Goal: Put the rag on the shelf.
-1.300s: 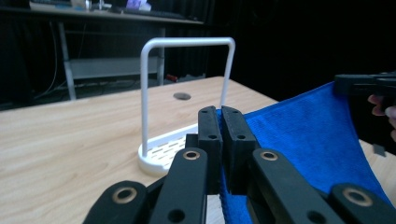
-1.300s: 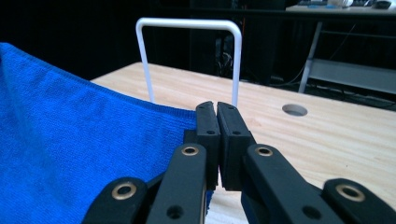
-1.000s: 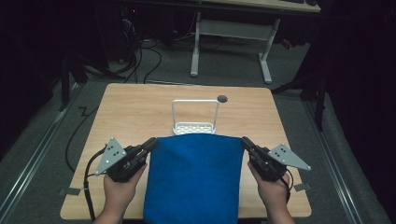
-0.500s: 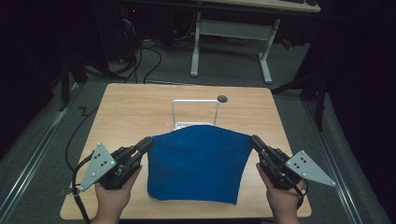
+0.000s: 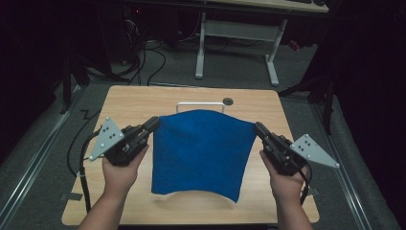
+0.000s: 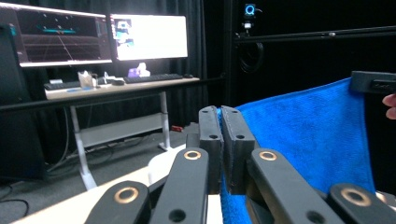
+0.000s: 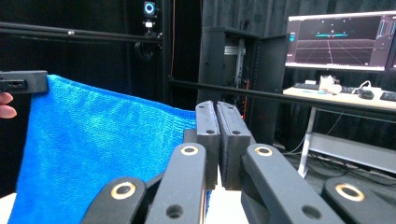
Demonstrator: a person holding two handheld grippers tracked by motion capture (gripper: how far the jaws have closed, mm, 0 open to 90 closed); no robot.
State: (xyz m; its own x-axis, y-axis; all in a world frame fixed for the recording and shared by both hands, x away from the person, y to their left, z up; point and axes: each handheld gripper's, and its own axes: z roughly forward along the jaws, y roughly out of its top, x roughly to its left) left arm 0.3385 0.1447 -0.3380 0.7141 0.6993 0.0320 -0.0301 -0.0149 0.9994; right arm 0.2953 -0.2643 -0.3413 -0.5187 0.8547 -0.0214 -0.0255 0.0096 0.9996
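The left tool (image 5: 154,123) and right tool (image 5: 259,128) are each clamping an upper corner of the blue terry cloth (image 5: 201,151), which is hanging above the light wooden tabletop (image 5: 139,103). Keeping both hands level and the top edge taut is helping the near hem clear the white wire rack (image 5: 200,105) at the far side.

Blue cloth (image 5: 198,153): one, centre of the high view. Gripper: two, left gripper (image 5: 152,124) at the cloth's upper left corner, right gripper (image 5: 259,128) at its upper right. Hand: two, lower left (image 5: 119,167) and lower right (image 5: 286,179). White wire rack (image 5: 200,105): one, above the cloth. Wooden table (image 5: 143,98): one. Monitor: two, upper left of the left gripper view (image 6: 60,35) (image 6: 149,36).
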